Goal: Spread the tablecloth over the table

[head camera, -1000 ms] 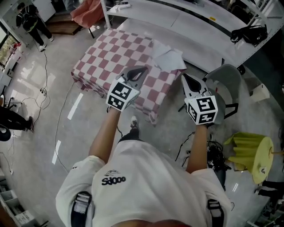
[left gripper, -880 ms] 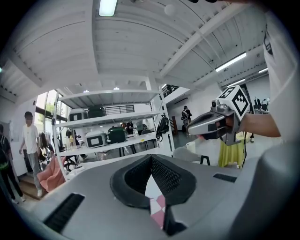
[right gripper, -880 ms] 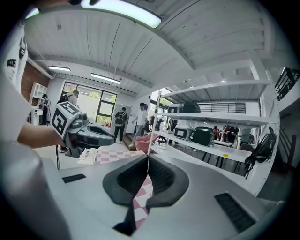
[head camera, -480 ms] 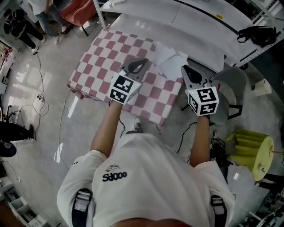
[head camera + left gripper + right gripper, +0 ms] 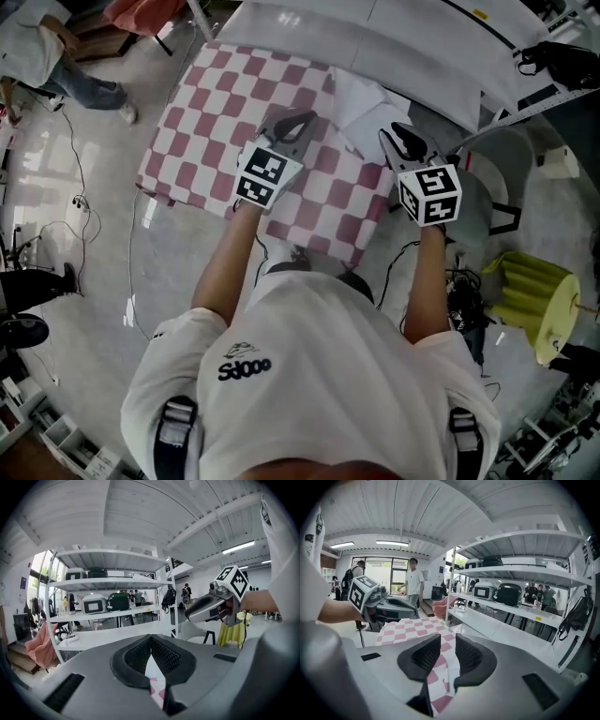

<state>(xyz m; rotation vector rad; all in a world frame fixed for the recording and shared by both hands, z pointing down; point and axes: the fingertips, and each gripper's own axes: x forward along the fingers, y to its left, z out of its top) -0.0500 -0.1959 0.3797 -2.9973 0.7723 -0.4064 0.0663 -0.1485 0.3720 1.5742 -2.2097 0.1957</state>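
Two tongs at the near end of the checked cloth, side by side. Left tongs clamped tight on a strip of cloth, pads together. Right tongs just been opening, pads apart now, cloth in the gap but not squeezed. Only from the head view: white patch lying between the two tips. Only from the gripper views: shelves past the cloth.
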